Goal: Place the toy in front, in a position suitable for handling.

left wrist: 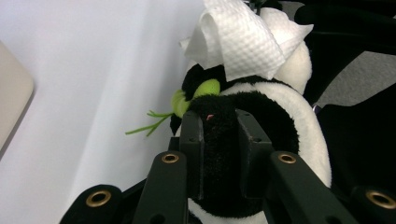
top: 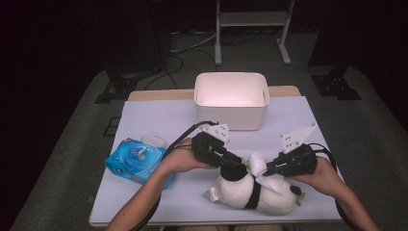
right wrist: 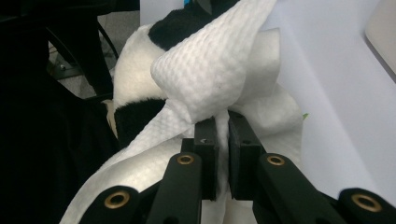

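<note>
Right gripper pinching tissue, panda below

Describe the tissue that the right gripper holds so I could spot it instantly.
On the white-covered table, in front of the white plastic bin, lies a black-and-white plush panda. On it rests a crumpled white embossed paper tissue, pinched by the right gripper.

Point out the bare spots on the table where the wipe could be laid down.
Free: the white table cover left of the white bin, and the front-left strip below the wet-wipe pack. Crowded: front right, where both grippers work the wipe on the plush panda.
</note>
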Demonstrator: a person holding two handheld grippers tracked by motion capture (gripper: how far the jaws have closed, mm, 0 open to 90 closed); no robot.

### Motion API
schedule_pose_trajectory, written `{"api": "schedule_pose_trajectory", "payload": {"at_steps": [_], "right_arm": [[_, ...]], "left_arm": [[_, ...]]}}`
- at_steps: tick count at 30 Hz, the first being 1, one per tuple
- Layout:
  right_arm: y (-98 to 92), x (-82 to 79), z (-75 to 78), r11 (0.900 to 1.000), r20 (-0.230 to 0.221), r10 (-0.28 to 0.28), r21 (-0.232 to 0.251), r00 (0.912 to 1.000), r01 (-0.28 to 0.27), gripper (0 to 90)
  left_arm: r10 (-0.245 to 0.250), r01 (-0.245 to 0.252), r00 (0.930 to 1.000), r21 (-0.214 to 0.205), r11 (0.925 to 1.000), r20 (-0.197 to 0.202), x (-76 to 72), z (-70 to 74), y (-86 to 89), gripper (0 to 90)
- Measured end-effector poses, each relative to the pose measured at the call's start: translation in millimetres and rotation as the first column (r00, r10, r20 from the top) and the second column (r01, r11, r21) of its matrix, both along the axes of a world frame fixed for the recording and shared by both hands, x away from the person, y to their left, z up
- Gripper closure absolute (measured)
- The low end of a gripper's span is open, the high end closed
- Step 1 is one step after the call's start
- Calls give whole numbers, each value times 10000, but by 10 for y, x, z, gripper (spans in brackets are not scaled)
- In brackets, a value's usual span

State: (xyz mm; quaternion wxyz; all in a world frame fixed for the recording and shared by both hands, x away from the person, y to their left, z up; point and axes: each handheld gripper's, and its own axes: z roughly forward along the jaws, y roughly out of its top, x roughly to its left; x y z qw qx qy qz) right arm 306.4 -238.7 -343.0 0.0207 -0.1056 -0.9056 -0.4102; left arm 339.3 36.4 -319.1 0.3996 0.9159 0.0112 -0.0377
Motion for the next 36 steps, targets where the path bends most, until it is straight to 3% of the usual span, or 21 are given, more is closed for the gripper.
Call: {"api": "schedule_pose_trajectory", "payload": {"at_steps": [4, 11, 16, 23, 30, 36], "right_arm": [[-5, 82, 28, 9999, 45, -105, 27, 9999, 105, 831], [91, 345, 154, 9997, 209, -183, -158, 9996, 186, 832], [234, 472, 138, 9999, 64, -9, -114, 10000, 10, 834], [414, 336, 23, 9969, 21, 548, -567, 9985, -546, 836], [517, 158, 12, 9946, 85, 956, -407, 9954, -952, 841], [693, 74, 94, 9926, 339, 1197, -249, 9922, -1189, 842]], "left_arm": [[161, -161, 9998, -15, 9999, 130, 86, 59, 4, 755], [780, -787, 9936, 45, 9969, 821, 233, 218, 74, 753], [1038, -1057, 9917, 209, 9942, 762, 233, 172, 197, 743], [1182, -1183, 9928, 32, 9930, 214, 62, -31, 404, 706], [1217, -1211, 9920, -196, 9924, 340, -190, -111, 492, 708], [1060, -1050, 9937, -294, 9940, 353, -268, -142, 478, 708]]}}
